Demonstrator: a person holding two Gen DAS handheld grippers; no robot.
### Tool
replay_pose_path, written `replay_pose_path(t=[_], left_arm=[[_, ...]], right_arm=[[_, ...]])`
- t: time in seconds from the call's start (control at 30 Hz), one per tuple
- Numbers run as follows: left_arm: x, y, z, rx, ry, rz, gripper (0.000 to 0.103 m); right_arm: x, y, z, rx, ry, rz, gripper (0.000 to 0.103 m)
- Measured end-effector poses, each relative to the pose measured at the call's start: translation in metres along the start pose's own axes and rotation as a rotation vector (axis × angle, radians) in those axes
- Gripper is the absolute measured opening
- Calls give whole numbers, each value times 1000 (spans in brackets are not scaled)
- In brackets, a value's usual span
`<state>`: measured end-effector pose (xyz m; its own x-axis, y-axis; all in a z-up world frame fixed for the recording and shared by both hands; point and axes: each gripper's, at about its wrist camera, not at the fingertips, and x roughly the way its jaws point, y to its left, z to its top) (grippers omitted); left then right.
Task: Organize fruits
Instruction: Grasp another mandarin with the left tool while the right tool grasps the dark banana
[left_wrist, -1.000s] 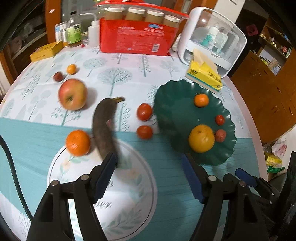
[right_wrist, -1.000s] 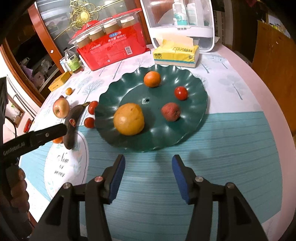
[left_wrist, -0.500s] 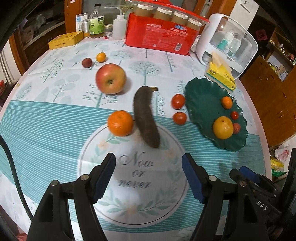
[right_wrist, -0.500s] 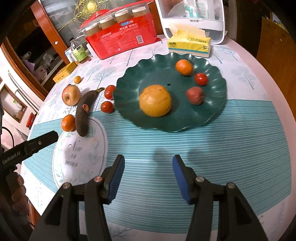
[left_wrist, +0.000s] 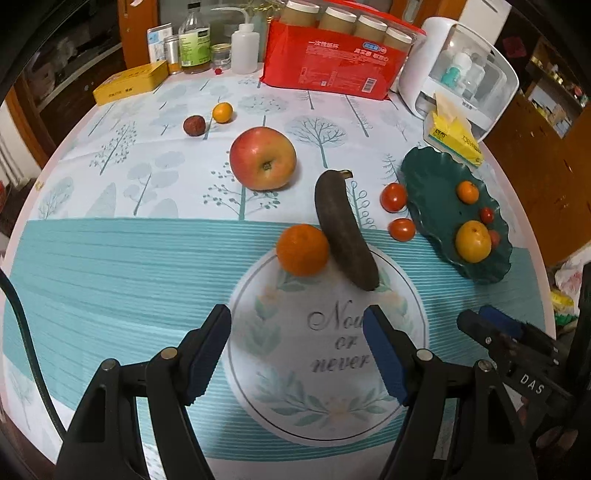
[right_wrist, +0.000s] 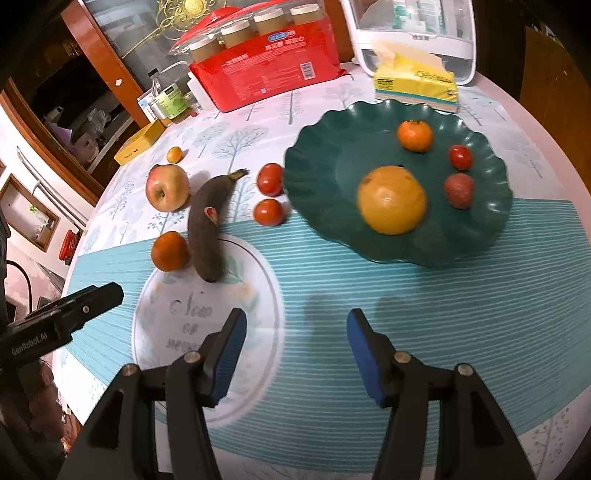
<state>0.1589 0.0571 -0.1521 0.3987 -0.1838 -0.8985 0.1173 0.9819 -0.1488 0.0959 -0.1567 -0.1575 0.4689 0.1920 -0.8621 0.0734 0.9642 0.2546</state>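
Left tongs (left_wrist: 297, 354) spread, empty; right tongs (right_wrist: 295, 356) opening, empty; banana (left_wrist: 343, 229) mid-tabletop (left_wrist: 110, 258), touching orange (left_wrist: 302, 250).

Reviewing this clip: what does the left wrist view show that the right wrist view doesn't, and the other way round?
Only the left wrist view shows the dark red fruit beside the small orange, and the white squeeze bottle.

Only the right wrist view shows the sticker on the banana and the gold ornament behind the table.

Both show the apple, the two tomatoes, the green plate holding four fruits, the red pack, and both grippers, empty.
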Motion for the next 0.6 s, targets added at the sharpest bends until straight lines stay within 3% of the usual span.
replay_pose_path(t=[0.23, 0.6], left_arm=[[11, 12, 20, 60, 26, -23, 75], [45, 23, 45, 100, 77, -83, 75]], right_arm=[[16, 32, 18, -44, 0, 12, 65], [48, 74, 44, -220, -10, 18, 67]])
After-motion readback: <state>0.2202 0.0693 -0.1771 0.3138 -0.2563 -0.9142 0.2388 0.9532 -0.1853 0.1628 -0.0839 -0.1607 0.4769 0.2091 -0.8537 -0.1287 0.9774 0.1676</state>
